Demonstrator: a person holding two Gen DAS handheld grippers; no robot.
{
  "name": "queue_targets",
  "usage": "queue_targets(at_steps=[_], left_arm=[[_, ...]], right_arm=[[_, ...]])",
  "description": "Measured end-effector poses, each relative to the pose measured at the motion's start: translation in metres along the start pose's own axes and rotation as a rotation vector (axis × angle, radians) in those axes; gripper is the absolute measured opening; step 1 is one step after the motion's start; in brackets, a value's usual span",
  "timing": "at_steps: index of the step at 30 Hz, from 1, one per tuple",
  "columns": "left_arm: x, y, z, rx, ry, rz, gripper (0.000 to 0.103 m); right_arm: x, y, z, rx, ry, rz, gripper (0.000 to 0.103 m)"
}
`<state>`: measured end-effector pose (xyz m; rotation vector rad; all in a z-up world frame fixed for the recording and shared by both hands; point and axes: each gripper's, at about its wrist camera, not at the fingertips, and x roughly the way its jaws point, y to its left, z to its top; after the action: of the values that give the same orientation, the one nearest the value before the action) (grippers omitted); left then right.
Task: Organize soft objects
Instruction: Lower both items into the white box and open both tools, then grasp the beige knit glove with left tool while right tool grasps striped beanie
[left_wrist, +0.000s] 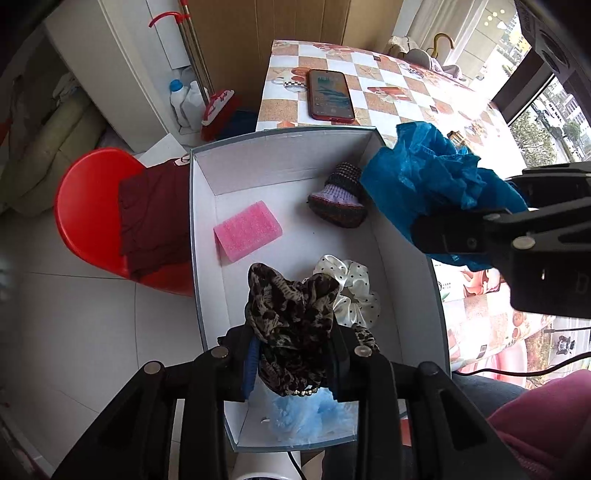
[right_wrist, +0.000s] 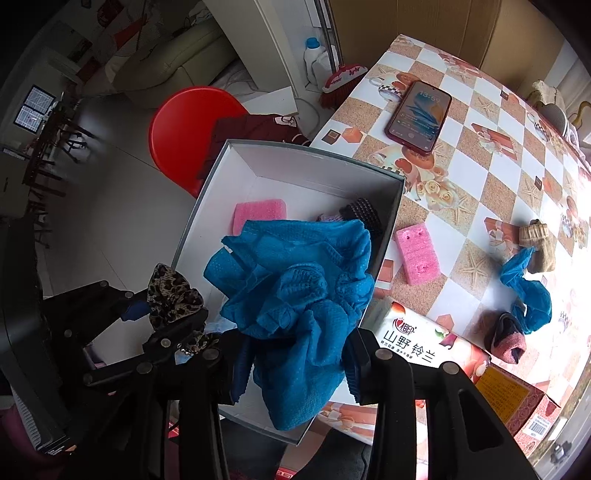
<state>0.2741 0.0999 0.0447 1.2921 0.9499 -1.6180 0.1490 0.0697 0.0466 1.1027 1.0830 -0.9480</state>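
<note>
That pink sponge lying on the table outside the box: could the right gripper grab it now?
Probably not yet. The right gripper is shut on the blue shoe cover. The pink sponge on the table lies uncovered beside the box, so it looks reachable after release.

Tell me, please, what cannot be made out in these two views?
- Left wrist: the pale blue item in the box is mostly hidden behind the left gripper and its leopard scrunchie.
- Right wrist: the right gripper's blue cover hides much of the box floor.
- Right wrist: the phone text is too small.
</note>
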Motion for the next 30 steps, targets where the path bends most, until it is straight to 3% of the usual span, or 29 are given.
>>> queue_targets(at_steps=[2,4,5,6,9,10,11,18,25,30], left_arm=[[-0.002,-0.003,-0.001,0.011,-0.014,0.013,0.064],[-0.004,-0.007,0.000,0.026,-0.030,0.027,0.079],[-0.006,-0.008,0.001,0.031,-0.042,0.026,0.080],[-0.008,-0.010,0.001,0.033,-0.055,0.021,0.080],[-0.009,-0.010,0.003,0.027,-0.076,0.013,0.096],[-0.009,-0.009,0.004,0.020,-0.075,0.013,0.102],[-0.009,-0.008,0.004,0.011,-0.078,0.008,0.103],[-0.017,-0.001,0.022,-0.083,-0.075,-0.185,0.103],[-0.026,-0.053,0.069,0.079,-0.072,-0.155,0.103],[-0.007,-0.108,0.100,0.177,-0.012,-0.128,0.103]], right_arm=[[0.001,0.002,0.000,-0.011,0.005,0.003,0.045],[0.001,0.002,0.000,-0.009,0.008,0.001,0.059],[0.001,0.001,0.000,-0.004,0.005,0.001,0.075],[-0.001,0.000,0.000,0.002,-0.001,0.004,0.082],[-0.005,-0.006,0.000,0.028,-0.006,0.002,0.084],[-0.006,-0.009,-0.001,0.042,-0.002,-0.001,0.090],[-0.006,-0.013,-0.001,0.060,0.007,-0.006,0.103],[-0.054,-0.067,-0.010,0.199,-0.040,-0.048,0.103],[-0.125,-0.177,-0.039,0.433,-0.093,-0.110,0.103],[-0.124,-0.258,-0.063,0.529,0.017,-0.215,0.103]])
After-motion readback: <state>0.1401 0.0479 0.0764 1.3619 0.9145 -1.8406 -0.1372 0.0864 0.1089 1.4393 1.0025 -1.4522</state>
